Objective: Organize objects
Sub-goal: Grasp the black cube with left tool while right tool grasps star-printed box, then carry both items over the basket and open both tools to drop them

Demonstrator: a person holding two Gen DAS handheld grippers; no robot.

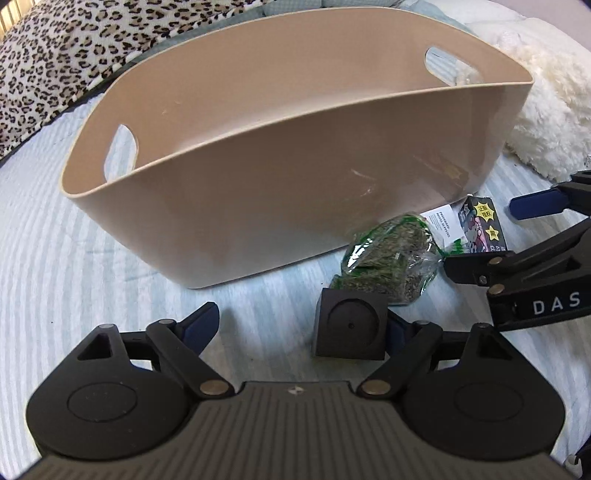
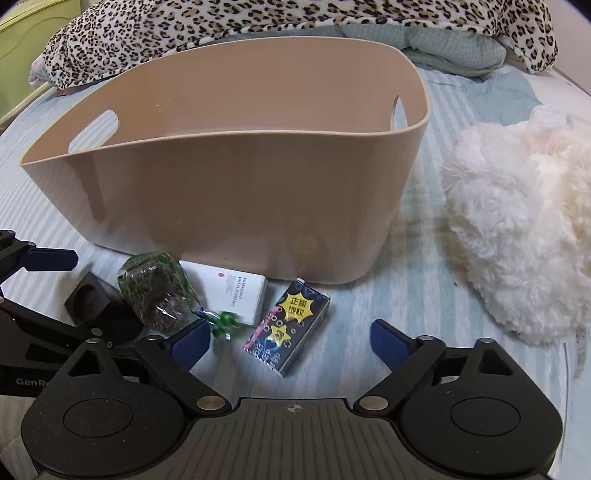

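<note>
Beige plastic basket [image 2: 236, 192] with cut-out handles, upright in the middle of the striped pale-blue bedspread [image 1: 55, 266], nothing visible inside from either view. Four small things in a loose row just in front of its near wall: black cube [image 1: 351, 323] with a round recess on its face, clear bag of green-brown dried herbs [image 2: 159, 291], white box [image 2: 240, 295] with printed text lying flat, dark carton [image 2: 288, 332] with yellow star stickers, also flat. Bag overlapping the white box's edge, carton just beside the box, cube at the row's left end. Left gripper [image 1: 299, 325] low over the bedspread, blue-padded fingers spread wide, black cube resting against the inner side of the right-hand finger, not pinched. Right gripper [image 2: 291, 341] likewise spread wide and holding nothing, hovering just short of the dark carton, which lies between its fingers' line of reach. Fluffy white cushion [image 2: 517, 236] toward the bed's right edge, near the basket. Leopard-print blanket [image 2: 258, 18] bunched along the far edge behind the basket, touching a grey-green quilt [image 2: 454, 48].
</note>
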